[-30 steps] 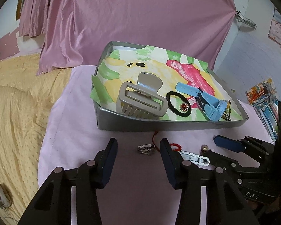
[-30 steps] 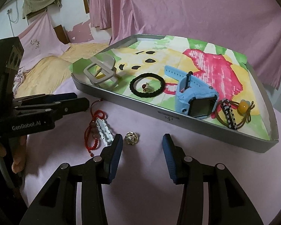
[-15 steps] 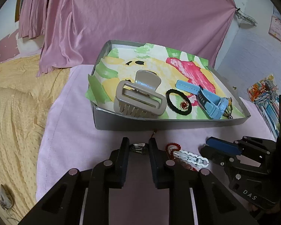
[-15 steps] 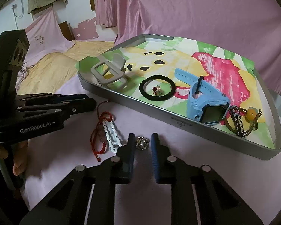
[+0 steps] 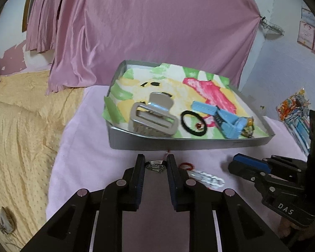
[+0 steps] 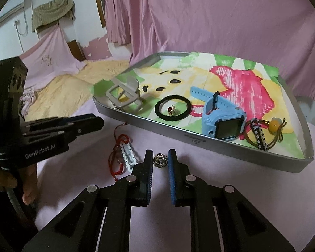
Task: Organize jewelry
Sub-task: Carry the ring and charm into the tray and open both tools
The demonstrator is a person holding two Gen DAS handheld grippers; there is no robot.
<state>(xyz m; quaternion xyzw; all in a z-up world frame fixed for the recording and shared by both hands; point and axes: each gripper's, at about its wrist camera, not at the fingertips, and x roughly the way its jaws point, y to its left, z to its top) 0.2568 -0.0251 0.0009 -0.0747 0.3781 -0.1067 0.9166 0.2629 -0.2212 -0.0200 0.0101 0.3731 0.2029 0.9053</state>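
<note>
A grey metal tray (image 5: pixel 178 145) (image 6: pixel 231 147) lined with a colourful paper holds a beige claw clip (image 5: pixel 153 117), a black hair tie (image 5: pixel 194 124) (image 6: pixel 173 108), a blue watch (image 5: pixel 226 121) (image 6: pixel 220 113) and striped hair ties (image 6: pixel 260 134). On the pink cloth in front lie a red bead bracelet (image 6: pixel 118 159) and a white clip (image 5: pixel 208 178) (image 6: pixel 129 155). My left gripper (image 5: pixel 155 166) is shut on a small silver ring (image 5: pixel 156 166). My right gripper (image 6: pixel 160 159) is shut on a silver knot-shaped earring (image 6: pixel 160 160).
A pink curtain hangs behind the tray. A yellow bedspread (image 5: pixel 21 126) lies to the left. Colourful packets (image 5: pixel 294 109) stand at the right edge. The other gripper shows in each view, the right one at the right side (image 5: pixel 247 166) and the left one at the left side (image 6: pixel 84 124).
Both grippers went from wide open to closed, the left around the silver ring and the right around the silver earring. Both have lifted slightly and the tray looks farther away.
</note>
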